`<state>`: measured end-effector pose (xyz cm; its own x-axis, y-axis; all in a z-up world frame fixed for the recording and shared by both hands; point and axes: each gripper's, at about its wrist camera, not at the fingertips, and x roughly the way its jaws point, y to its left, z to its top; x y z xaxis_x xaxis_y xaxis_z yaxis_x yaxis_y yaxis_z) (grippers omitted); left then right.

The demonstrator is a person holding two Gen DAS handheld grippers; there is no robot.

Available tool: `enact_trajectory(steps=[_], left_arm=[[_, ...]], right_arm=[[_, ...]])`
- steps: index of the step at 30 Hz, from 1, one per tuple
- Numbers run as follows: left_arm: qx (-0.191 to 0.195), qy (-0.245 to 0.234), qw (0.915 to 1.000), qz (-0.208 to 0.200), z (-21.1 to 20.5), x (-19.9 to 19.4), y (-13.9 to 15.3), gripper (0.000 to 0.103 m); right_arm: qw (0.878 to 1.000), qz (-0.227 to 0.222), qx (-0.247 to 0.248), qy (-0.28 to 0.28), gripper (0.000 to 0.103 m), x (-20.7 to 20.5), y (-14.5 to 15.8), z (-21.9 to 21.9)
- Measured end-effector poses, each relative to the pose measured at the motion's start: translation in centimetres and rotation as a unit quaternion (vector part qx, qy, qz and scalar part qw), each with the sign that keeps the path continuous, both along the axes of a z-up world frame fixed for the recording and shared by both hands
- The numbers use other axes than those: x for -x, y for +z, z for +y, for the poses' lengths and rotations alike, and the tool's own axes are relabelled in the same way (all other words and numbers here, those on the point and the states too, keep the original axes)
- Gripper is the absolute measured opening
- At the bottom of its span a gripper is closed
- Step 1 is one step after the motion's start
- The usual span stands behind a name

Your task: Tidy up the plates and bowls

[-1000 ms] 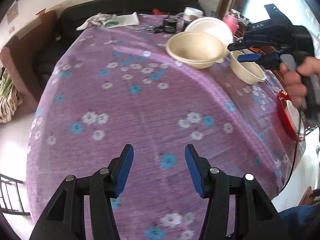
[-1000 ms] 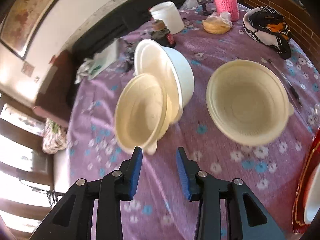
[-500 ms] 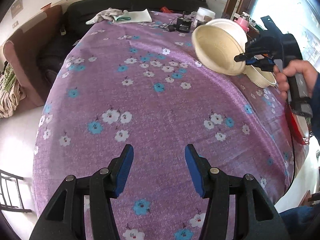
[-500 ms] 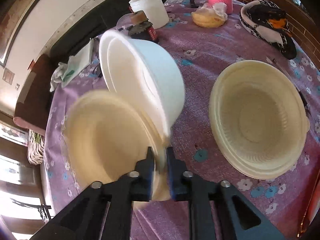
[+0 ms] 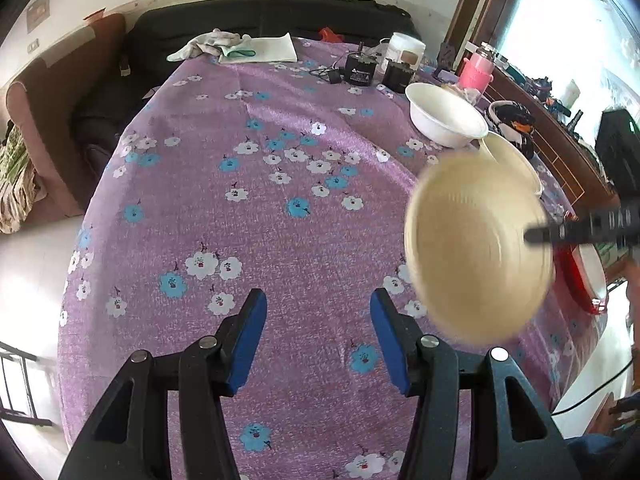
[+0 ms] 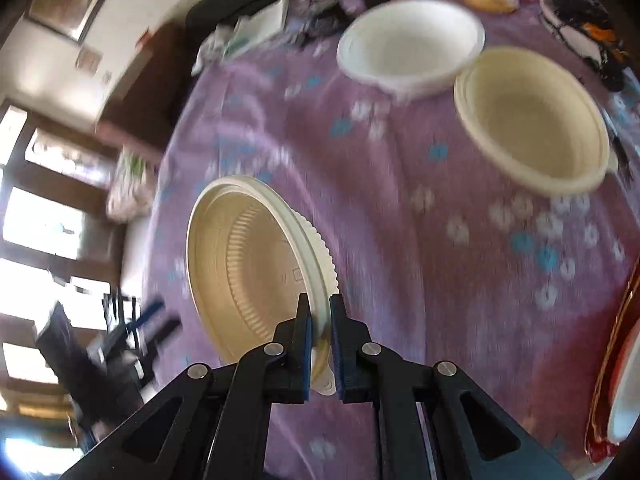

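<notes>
We see a table under a purple flowered cloth. On its far right side sit 2 bowls, a white bowl and a cream bowl, rims touching. Our right gripper is clamped on the rim of a 2nd cream bowl, the held bowl, tilted on edge above the cloth. Our left gripper hangs with its jaws apart, nothing between them.
</notes>
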<state>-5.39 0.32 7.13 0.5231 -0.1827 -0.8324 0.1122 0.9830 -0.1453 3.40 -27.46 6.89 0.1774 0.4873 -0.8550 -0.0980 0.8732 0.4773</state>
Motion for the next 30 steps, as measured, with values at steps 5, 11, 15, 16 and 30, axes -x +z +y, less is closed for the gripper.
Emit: enact_trajectory(steps=[5, 11, 15, 16, 30], left_arm=[[0.003, -0.007, 1.0, -0.003, -1.5, 0.0, 0.5, 0.054], [0.0, -0.032, 0.9995, -0.008, -4.1, -0.2, 1.0, 0.057], [0.002, -0.044, 0.999, -0.005, -5.3, -0.9, 1.1, 0.057], [0.004, -0.049, 0.9988, -0.002, -5.7, -1.3, 1.1, 0.057], [0.002, -0.119, 0.9908, 0.064, -10.0, -7.4, -2.3, 0.059]], right_arm=[[0.999, -0.015, 0.052, -0.001, 0.014, 0.9, -0.6, -1.1], [0.997, -0.057, 0.035, -0.05, 0.024, 2.7, 1.6, -4.1], [0.998, -0.041, 0.011, -0.056, 0.025, 4.7, 1.4, -4.3], [0.998, -0.033, 0.002, -0.057, 0.025, 5.4, 1.1, -4.2], [0.997, 0.048, -0.036, -0.058, 0.025, 7.2, -3.4, -3.7]])
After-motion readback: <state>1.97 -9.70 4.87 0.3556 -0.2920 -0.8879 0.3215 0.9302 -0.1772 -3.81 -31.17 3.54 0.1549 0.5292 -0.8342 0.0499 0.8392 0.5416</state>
